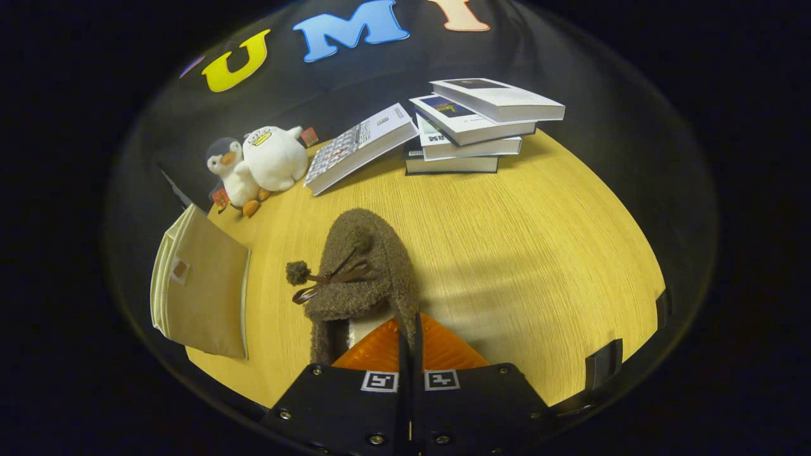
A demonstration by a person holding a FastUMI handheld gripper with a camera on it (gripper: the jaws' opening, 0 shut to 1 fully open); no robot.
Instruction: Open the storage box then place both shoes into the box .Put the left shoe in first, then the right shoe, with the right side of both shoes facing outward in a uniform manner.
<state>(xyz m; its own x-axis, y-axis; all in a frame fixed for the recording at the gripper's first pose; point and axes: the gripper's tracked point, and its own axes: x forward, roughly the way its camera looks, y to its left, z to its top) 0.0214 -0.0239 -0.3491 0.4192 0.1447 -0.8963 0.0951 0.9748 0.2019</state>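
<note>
A brown fuzzy shoe with a pom-pom bow points away from me over the wooden table, toe toward the books. My gripper is shut, and the rim of the shoe's right side wall runs in between the fingers at its heel end. The shoe's light inner lining shows just left of the fingers. The beige storage box stands to the left of the shoe, one flat tan face turned toward me. From here I cannot tell whether it stands open.
Two plush penguins sit beyond the box at the table's far left. A stack of books lies at the far edge, with one more book leaning against it. Bare wood stretches to the right of the shoe.
</note>
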